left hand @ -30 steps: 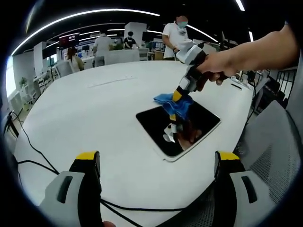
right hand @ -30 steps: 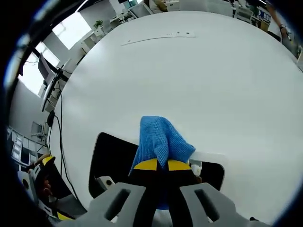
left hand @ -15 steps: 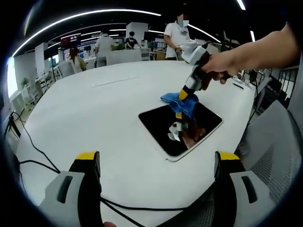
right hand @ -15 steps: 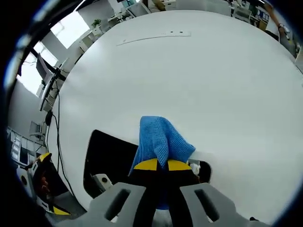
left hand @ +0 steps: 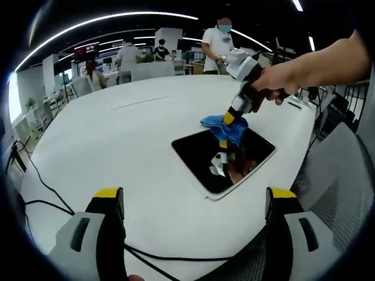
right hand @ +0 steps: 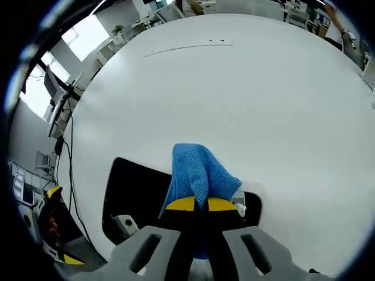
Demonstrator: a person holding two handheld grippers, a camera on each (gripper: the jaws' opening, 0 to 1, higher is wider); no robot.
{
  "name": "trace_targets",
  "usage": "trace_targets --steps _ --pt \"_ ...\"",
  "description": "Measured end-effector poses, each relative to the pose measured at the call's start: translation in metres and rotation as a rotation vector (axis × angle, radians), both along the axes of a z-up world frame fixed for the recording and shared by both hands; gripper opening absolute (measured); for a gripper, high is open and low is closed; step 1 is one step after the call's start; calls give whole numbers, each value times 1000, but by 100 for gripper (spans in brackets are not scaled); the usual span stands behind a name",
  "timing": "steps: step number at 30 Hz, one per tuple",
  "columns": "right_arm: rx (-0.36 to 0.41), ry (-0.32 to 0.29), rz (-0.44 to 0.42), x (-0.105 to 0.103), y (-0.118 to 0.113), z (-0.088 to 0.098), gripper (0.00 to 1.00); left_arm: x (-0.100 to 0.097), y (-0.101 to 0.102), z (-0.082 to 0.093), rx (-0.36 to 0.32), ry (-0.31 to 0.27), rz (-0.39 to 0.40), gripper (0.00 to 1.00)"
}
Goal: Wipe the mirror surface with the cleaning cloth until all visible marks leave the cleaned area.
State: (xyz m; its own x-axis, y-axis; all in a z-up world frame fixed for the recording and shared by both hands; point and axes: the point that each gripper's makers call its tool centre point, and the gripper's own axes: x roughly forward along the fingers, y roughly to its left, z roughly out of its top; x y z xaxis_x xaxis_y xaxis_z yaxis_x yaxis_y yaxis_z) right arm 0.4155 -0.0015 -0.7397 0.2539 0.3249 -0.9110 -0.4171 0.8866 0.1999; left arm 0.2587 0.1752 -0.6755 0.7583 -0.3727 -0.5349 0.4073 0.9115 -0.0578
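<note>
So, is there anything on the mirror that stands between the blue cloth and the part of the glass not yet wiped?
Nothing visible does. The right gripper holds the cleaning cloth at the far edge of the mirror. The dark glass toward the near edge carries no object, only reflections. The left gripper hangs open, off the mirror.

Blue cleaning cloth (right hand: 199, 175) — dark mirror (left hand: 202, 155), white-edged — on white table (left hand: 117, 146).

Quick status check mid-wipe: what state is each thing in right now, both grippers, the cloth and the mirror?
Right gripper: shut on the blue cloth, pressing it down at the mirror's far edge.
Blue cloth: bunched, pinched between the fingers.
Mirror: flat on the white table, dark glass reflecting the gripper.
Left gripper: open, holding nothing, off the mirror.
</note>
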Motion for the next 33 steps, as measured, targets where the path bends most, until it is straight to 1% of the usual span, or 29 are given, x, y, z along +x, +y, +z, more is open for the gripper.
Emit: trace_targets --steps 4,7,12,14,16,18,25,33 --pt "4 2 -3 -9 -1 1 0 0 0 1 -1 -2 5 99" --pt "22 15 -26 -18 -2 2 0 0 0 1 -2 -6 5 99" --pt "33 22 -36 -28 -4 2 0 1 1 2 -4 -14 7 99" --pt "31 21 -34 -31 -4 2 0 2 2 4 -1 -21 15 99" --pt "31 19 -32 -34 -4 2 0 1 3 3 12 -16 21 99" --pt "31 15 -30 -35 -4 2 0 1 1 3 21 -17 11 99" --pt "34 9 -35 -45 -5 2 0 1 3 1 7 -5 24 99" --pt "46 15 -46 -57 -7 2 0 1 2 2 6 -10 23 99"
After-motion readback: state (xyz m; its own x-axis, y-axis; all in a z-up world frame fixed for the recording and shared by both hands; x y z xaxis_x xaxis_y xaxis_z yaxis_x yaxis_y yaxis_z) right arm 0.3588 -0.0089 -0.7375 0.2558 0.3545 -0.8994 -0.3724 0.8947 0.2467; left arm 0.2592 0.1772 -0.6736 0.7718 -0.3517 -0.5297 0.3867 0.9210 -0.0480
